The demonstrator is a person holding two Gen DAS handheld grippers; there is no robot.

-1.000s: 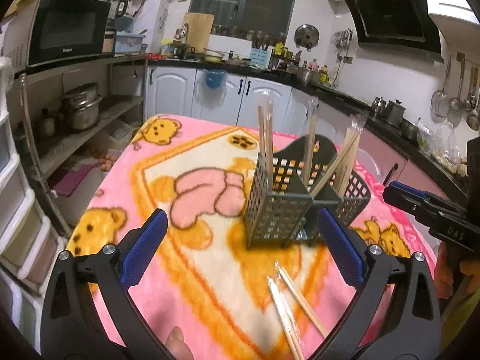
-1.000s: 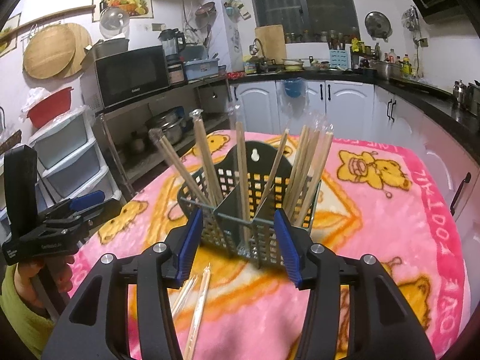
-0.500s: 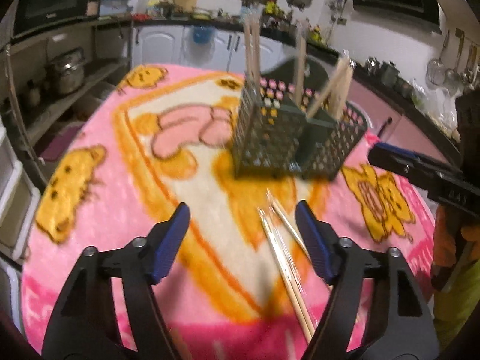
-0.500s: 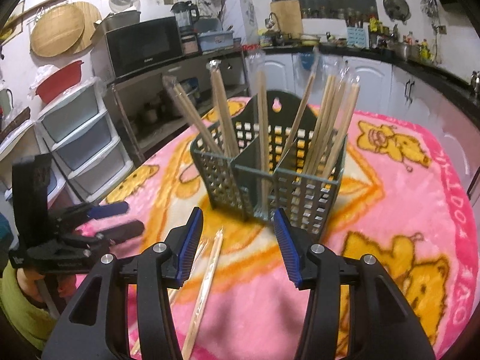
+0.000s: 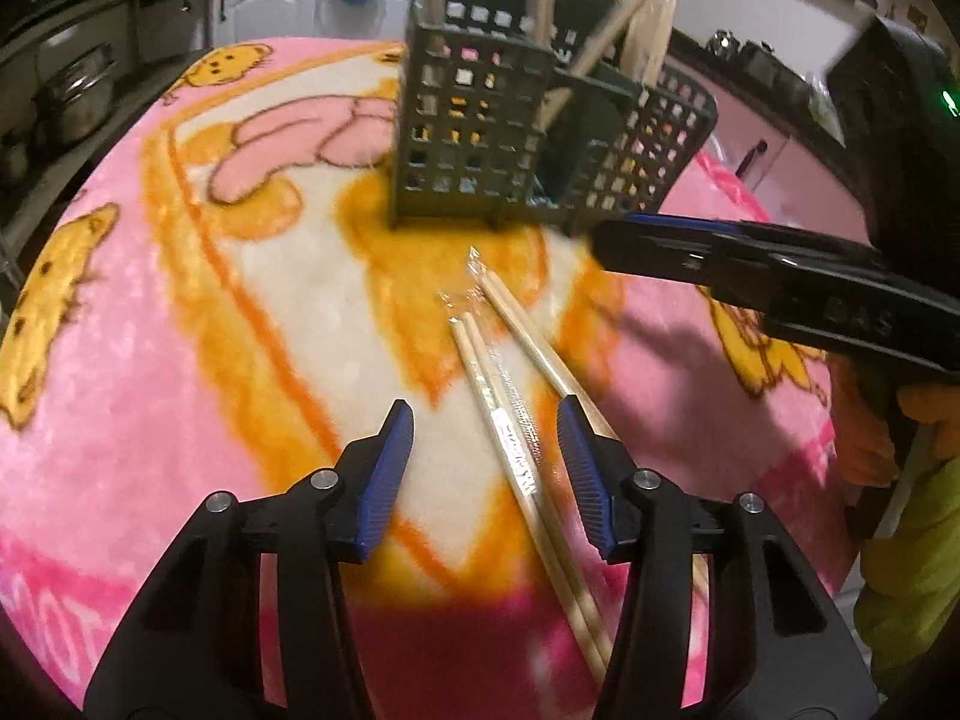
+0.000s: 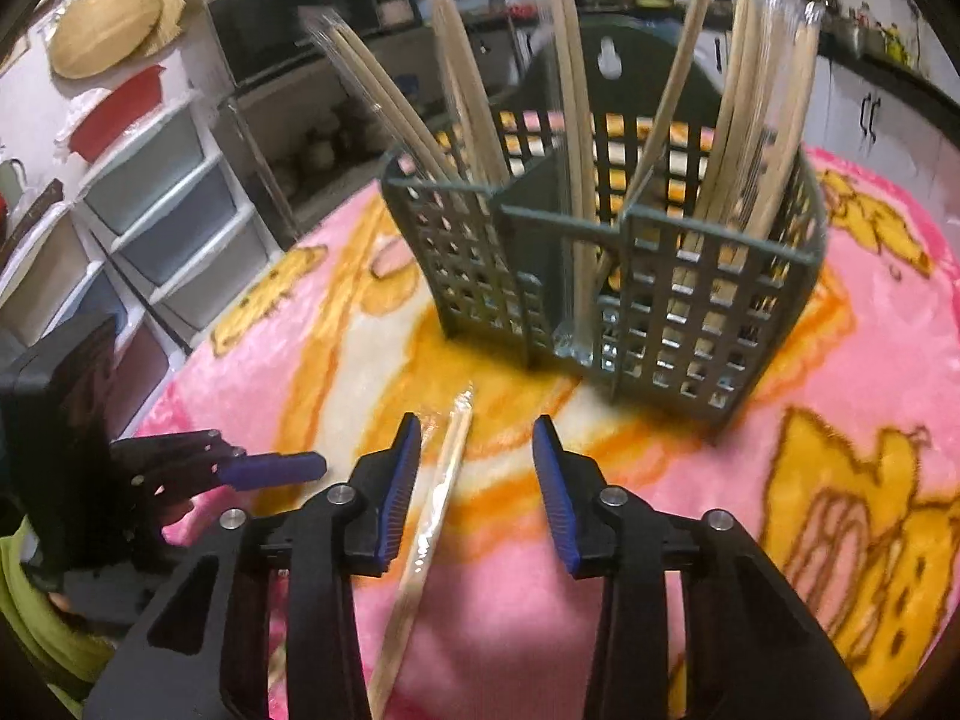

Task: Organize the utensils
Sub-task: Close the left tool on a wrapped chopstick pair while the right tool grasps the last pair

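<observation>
**Two wrapped pairs left on the blanket, both grippers over them**

The left gripper (image 5: 485, 468) hangs low over the pink cartoon-bear fleece blanket (image 5: 150, 312) with its blue-padded jaws spread wide and nothing between the pads. Directly under the gap lies a pair of pale wooden chopsticks in a clear plastic sleeve (image 5: 510, 426), running lengthwise away from the camera toward the holder. My guess is the jaws are set astride it so they can close across the sticks. A second wrapped pair of chopsticks (image 5: 528, 330) lies just beside the first, angled slightly off to the right and passing under the right-hand pad.

The right gripper (image 6: 474, 480) sits on the other side, also wide and empty, with a sleeved pair (image 6: 444, 474) lying near its left pad. I cannot tell which of the two pairs that is.

The dark grey-green plastic lattice utensil holder (image 6: 690, 300) stands upright on the blanket, just beyond the loose pairs. Dividers split it into compartments, and several of these already hold wrapped chopsticks (image 6: 756, 138) standing on end and leaning against the walls, the fullest bunch at the right in the right wrist view. It looks like most of the sorting is done.
</observation>
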